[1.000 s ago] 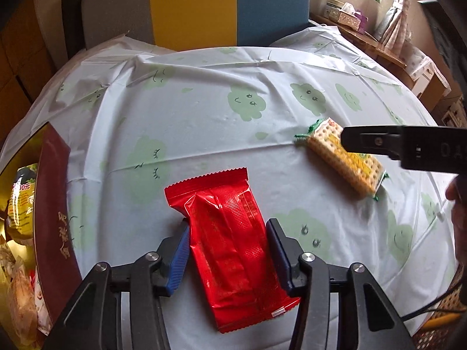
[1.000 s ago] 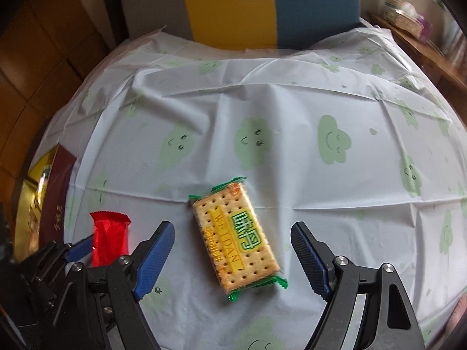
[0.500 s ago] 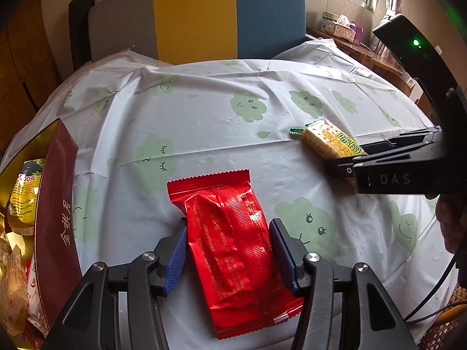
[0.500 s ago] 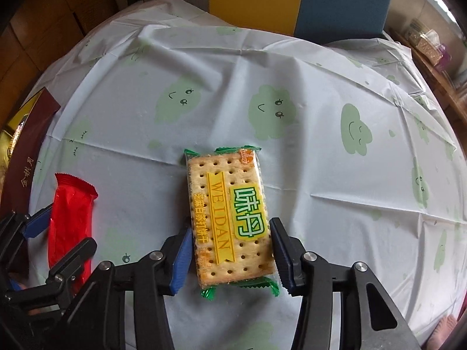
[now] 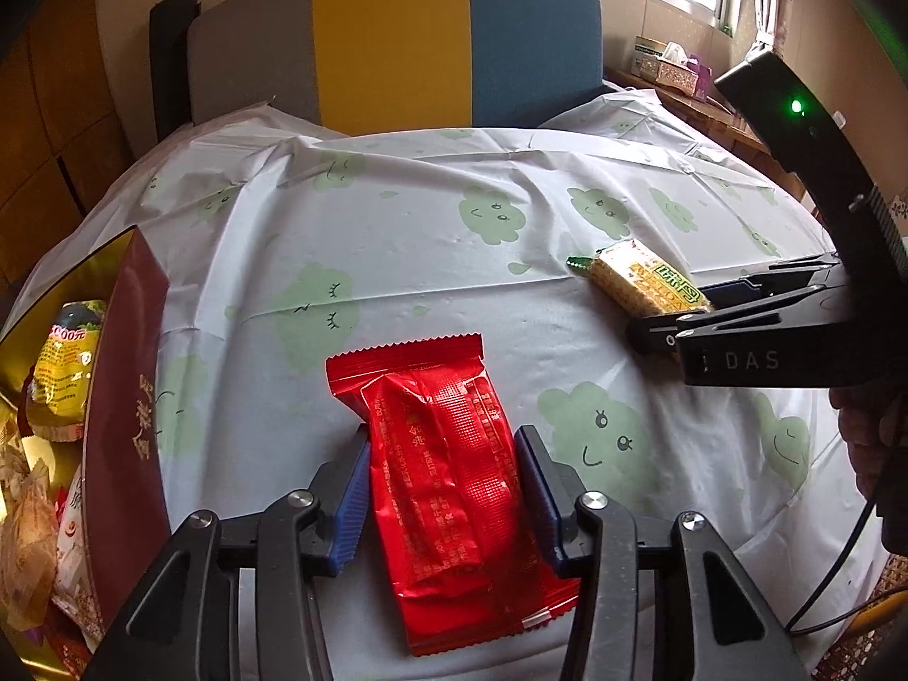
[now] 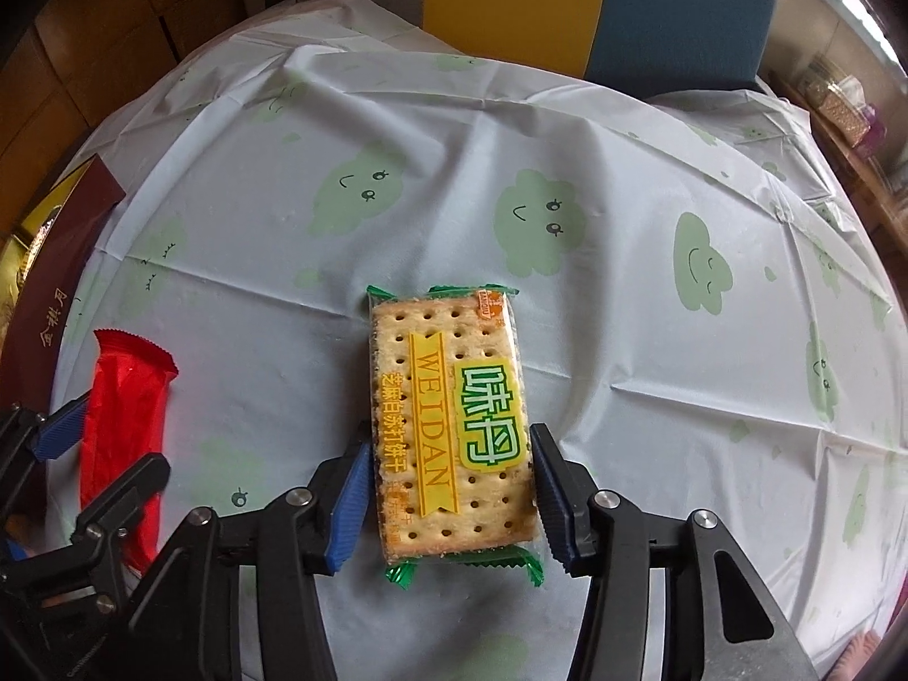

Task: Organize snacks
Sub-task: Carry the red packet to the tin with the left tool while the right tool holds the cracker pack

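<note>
- Both claws point down at a round table (image 5: 397, 238) under a pale plastic cloth printed with green smiling clouds.
- Left gripper (image 5: 442, 488): its jaws are closing, and the blue ribbed pads (image 5: 349, 502) sit against both long sides of a shiny red foil snack packet (image 5: 448, 476) that lies flat on the cloth.
- Right gripper (image 6: 451, 488): clenched on a clear-wrapped cracker pack with green crimped ends and a yellow ribbon label (image 6: 451, 414), its pads pressing the pack's two long edges near its nearer end; the pack rests on the cloth.
- A dark red box with gold characters and a gold inner lining (image 5: 122, 414) stands at the table's left edge, just left of the red packet, with several wrapped snacks (image 5: 65, 363) inside.
- Behind the table stands a grey, yellow and blue panelled chair back (image 5: 397, 40).
- On a wooden shelf at far right sits a tissue box (image 5: 669, 65).
</note>
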Demonstrator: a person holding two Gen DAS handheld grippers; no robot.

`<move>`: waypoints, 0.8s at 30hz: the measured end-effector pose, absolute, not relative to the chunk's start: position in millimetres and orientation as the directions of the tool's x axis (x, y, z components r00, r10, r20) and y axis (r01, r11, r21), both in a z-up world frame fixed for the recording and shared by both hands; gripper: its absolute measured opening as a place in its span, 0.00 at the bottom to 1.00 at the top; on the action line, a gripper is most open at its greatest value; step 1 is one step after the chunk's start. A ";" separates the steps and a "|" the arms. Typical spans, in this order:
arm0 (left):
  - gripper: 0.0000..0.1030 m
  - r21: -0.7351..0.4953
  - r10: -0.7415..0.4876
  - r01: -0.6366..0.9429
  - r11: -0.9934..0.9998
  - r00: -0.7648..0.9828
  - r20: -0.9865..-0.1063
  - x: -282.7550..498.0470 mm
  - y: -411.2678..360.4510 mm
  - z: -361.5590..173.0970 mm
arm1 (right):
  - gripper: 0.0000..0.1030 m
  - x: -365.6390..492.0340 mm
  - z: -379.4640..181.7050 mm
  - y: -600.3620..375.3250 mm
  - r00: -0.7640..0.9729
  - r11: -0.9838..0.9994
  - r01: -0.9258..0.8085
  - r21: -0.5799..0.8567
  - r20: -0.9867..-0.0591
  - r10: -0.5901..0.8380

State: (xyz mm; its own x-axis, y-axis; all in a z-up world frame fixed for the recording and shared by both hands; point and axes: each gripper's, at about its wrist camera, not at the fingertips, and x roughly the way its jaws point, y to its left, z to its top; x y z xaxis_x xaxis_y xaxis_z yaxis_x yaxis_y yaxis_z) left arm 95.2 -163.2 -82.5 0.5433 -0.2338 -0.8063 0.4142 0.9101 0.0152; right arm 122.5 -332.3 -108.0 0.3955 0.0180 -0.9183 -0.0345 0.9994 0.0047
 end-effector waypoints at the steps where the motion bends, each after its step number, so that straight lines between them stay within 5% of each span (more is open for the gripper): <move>1: 0.47 0.017 -0.232 0.412 0.911 0.548 -0.804 93.9 -161.3 -80.1 | 0.51 123.9 -108.1 -331.3 0.397 0.999 -0.037 0.000 -0.918 0.015; 24: 0.47 0.039 -0.211 0.329 0.944 0.690 -0.692 57.3 -103.8 4.3 | 0.50 119.1 -107.8 -322.1 0.438 0.995 -0.072 -0.066 -0.899 -0.028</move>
State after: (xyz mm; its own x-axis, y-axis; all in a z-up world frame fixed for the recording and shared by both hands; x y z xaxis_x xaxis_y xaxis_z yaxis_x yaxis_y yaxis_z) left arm 57.3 -103.8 4.3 0.6899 -0.2113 -0.6924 0.3286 0.9437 0.0395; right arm 119.1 -322.1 -107.8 0.4380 -0.0282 -0.8985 -0.0718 0.9952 -0.0663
